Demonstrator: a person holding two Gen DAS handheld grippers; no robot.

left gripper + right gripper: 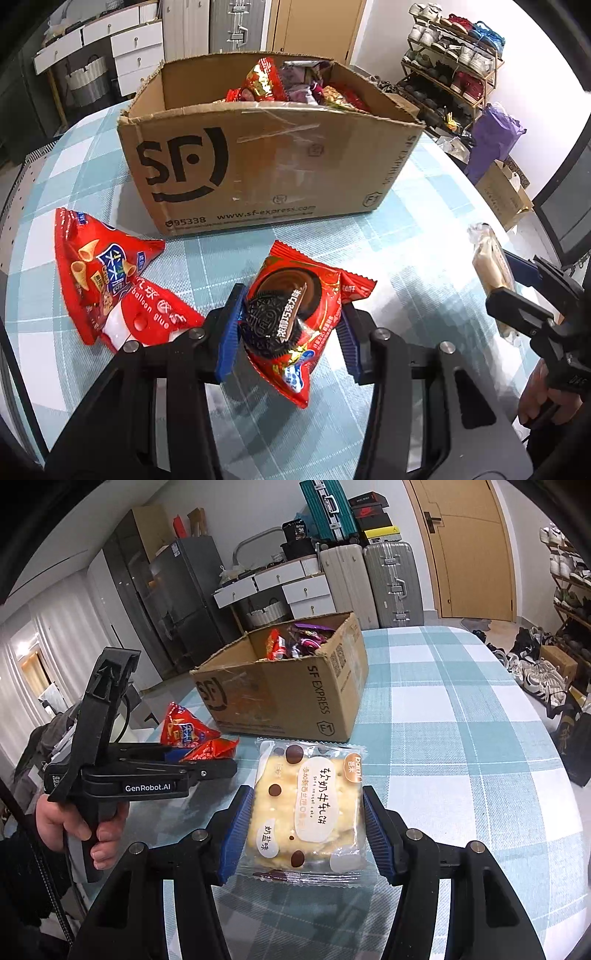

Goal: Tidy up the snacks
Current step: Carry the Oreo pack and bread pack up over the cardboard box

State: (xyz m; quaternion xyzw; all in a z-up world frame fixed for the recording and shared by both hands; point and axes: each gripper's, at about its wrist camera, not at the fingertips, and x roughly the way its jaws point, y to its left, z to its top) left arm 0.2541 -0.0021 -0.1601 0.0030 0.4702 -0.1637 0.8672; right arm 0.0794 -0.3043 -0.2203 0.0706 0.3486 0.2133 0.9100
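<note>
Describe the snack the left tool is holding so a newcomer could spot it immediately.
Start at the cardboard box on the checked tablecloth. In front of it, the left tool grips a red Oreo packet; unlike the red packets lying beside it, it pictures a black cookie.

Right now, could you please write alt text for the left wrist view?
The left tool grips a red Oreo packet above a checked tablecloth. Behind stands an open cardboard box of snacks, with two red packets lying at left.
</note>
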